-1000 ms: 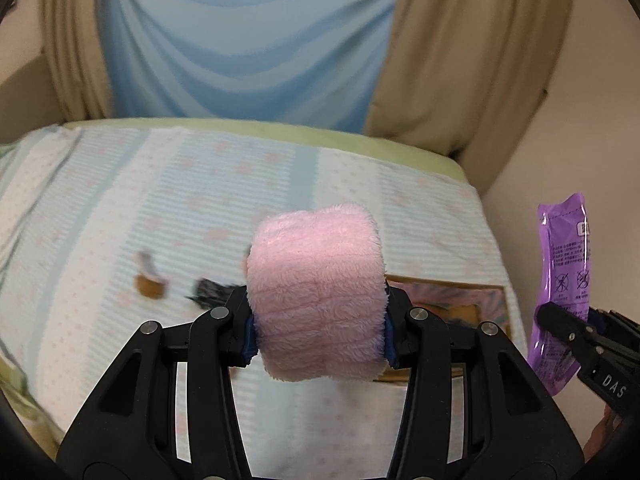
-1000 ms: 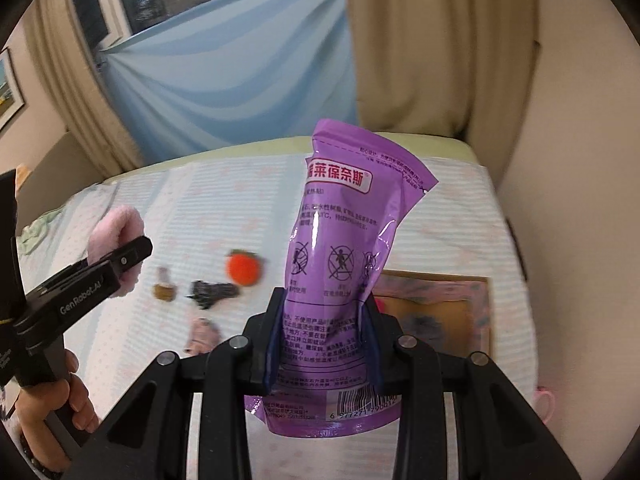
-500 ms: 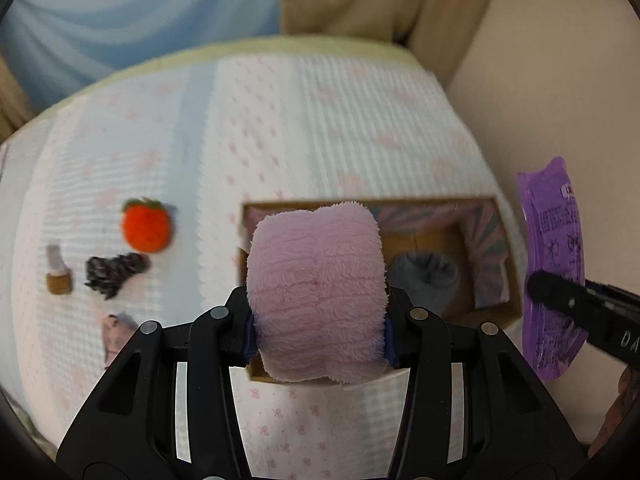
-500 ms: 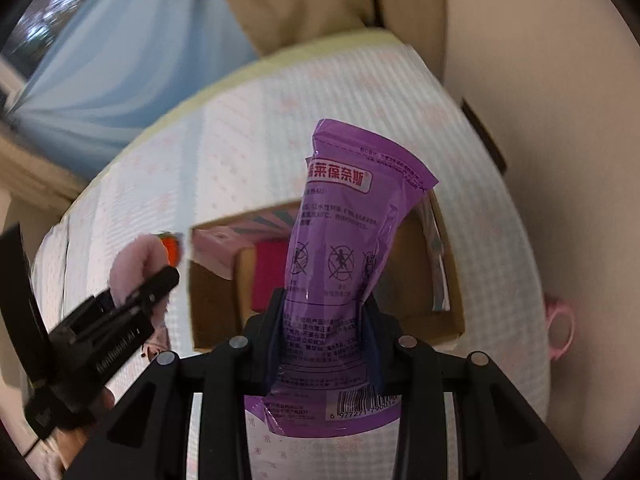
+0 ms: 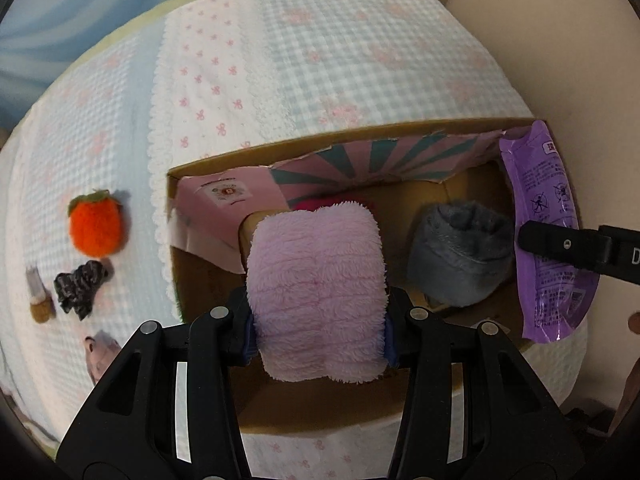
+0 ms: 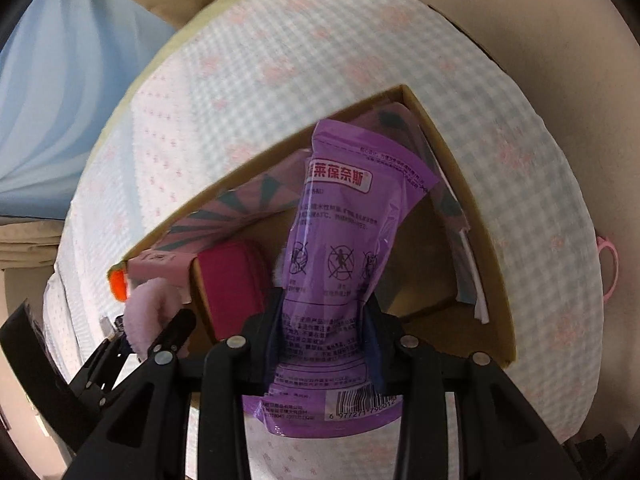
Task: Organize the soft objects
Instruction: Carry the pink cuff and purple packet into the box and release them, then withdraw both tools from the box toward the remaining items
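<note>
My left gripper is shut on a fluffy pink roll, which hangs over the left half of an open cardboard box on the bed. Inside the box lie a grey fluffy roll and a magenta item. My right gripper is shut on a purple plastic pouch, held upright over the box's right side. In the left wrist view the pouch hangs at the box's right wall. The box rim and the pink roll show in the right wrist view too.
Left of the box on the checked bedspread lie an orange strawberry plush, a dark crumpled item, a small brown piece and a pinkish scrap. A pink ring sits by the bed's right edge. A wall runs along the right.
Both grippers have tipped downward and sunk toward the box, each keeping its load. The view went from curtains and far bed to looking straight down into the box.
</note>
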### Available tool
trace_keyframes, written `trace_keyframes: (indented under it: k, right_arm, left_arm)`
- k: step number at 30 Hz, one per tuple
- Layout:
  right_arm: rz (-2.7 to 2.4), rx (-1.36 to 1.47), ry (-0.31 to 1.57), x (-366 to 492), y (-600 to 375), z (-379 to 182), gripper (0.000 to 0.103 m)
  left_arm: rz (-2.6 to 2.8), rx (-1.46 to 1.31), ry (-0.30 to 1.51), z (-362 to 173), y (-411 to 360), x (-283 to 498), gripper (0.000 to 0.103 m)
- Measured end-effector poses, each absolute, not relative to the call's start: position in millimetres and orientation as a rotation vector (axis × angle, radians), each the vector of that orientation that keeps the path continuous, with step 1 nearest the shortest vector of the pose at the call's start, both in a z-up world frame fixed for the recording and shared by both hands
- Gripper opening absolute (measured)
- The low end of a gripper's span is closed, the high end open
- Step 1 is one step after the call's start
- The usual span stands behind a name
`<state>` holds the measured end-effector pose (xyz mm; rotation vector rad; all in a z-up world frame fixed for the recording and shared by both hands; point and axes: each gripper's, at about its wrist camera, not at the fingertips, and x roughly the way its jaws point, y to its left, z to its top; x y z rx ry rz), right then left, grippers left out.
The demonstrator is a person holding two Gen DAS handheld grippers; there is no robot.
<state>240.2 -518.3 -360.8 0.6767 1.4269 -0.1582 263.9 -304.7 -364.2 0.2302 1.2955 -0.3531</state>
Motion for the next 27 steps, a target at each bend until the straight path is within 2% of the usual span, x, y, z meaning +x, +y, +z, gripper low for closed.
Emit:
trace_keyframes:
  k: [1, 2, 3, 4, 5, 6, 7, 17, 27]
  right_arm:
    - [-0.160, 0.684, 1.432, 240, -521, -364, 0.037]
    - [-0.161, 0.690, 1.441, 241, -521, -366, 0.045]
    - [-0.161, 0.689, 1.444, 242, -521, -368, 0.050]
    - [-0.165, 0.685, 1.444, 242, -522, -369, 0.067]
    - [-0.171, 0.681, 1.438, 243, -523, -370, 0.090]
    - [-0.168, 0.682, 1.430, 242, -525, -370, 0.099]
    - [-0.159, 0.678, 1.421, 242, -526, -370, 0.103]
    - [-0.145, 0.629, 1.372, 229, -528, -358, 0.103]
    - [-0.110, 0.572, 1.300, 212, -517, -307, 0.103]
  left_arm:
    - [-0.354, 0.237, 1.300, -365, -305, 264, 0.042]
    - [-0.356, 0.246, 1.311, -368, -307, 265, 0.045]
    - [-0.360, 0.252, 1.318, -370, -309, 266, 0.057]
    - [-0.375, 0.254, 1.323, -372, -311, 265, 0.070]
    - [-0.387, 0.256, 1.324, -373, -313, 264, 0.100]
    - [-0.396, 0.260, 1.323, -373, -314, 264, 0.103]
    - [-0.392, 0.273, 1.320, -373, -315, 262, 0.103]
    - [-0.366, 0.302, 1.316, -365, -309, 249, 0.103]
    - [-0.366, 0.276, 1.256, -326, -300, 233, 0.103]
